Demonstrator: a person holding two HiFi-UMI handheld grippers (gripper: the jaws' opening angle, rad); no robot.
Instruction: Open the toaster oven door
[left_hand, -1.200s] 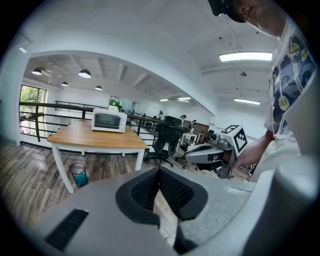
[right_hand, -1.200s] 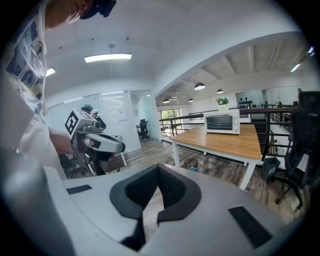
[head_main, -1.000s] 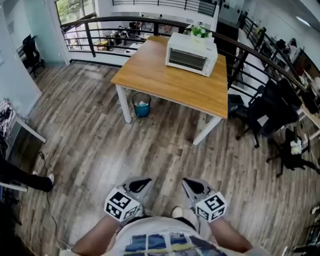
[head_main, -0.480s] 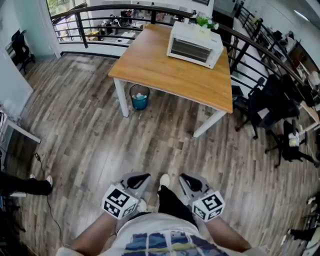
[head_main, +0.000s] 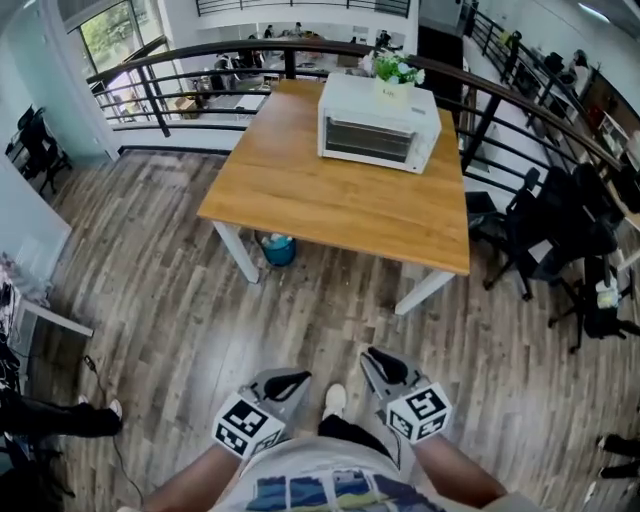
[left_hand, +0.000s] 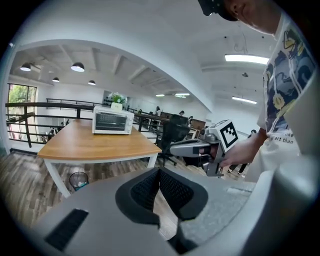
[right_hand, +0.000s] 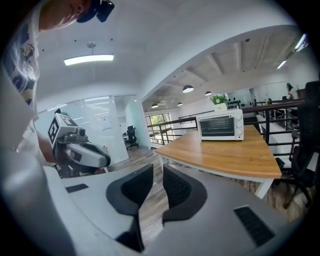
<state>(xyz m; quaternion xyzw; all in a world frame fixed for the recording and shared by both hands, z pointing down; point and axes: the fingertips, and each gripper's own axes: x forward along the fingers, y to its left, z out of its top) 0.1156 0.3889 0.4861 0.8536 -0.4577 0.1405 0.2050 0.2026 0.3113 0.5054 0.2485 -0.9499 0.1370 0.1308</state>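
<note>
The white toaster oven (head_main: 378, 125) stands at the far side of a wooden table (head_main: 330, 195), its glass door closed; it also shows as the toaster oven (left_hand: 113, 121) and the toaster oven (right_hand: 220, 125), far ahead of both grippers. Both are held low in front of my body, over the floor, well short of the table. My left gripper (head_main: 290, 378) is shut, pads meeting at the tips (left_hand: 159, 172), with nothing held. My right gripper (head_main: 377, 357) has just been opening; a narrow gap shows between its pads (right_hand: 158, 172) with nothing in it.
A blue bin (head_main: 278, 248) sits under the table's left end. A dark railing (head_main: 200, 50) curves behind the table, and a potted plant (head_main: 397, 68) stands behind the oven. Black office chairs (head_main: 560, 225) crowd the right. Another person's leg (head_main: 60, 417) is at the far left.
The table and oven have come nearer and larger in the head view as I walk toward them. Both grippers stay low in front of my body.
</note>
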